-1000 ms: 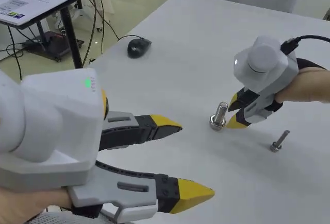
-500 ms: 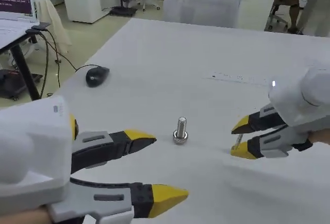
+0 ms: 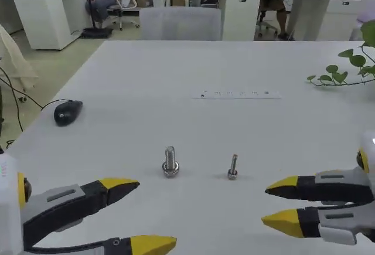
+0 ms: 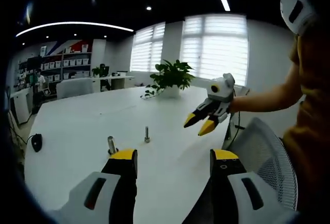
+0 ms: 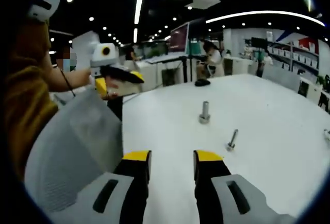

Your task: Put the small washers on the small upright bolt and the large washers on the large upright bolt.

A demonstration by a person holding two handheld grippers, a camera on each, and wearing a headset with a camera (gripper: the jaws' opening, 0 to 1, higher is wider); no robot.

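Large bolt (image 3: 170, 162), small bolt (image 3: 233, 167) upright, well clear of all fingers (image 3: 290, 183).

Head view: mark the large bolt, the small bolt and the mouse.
large bolt (image 3: 170, 156), head view, on its threaded shank.
small bolt (image 3: 234, 164), head view, on its thin shank.
mouse (image 3: 68, 112), head view, on the top of its dark shell.

Bare table (image 3: 246, 61) surrounds large bolt (image 3: 170, 161) and small bolt (image 3: 232, 167), standing apart.
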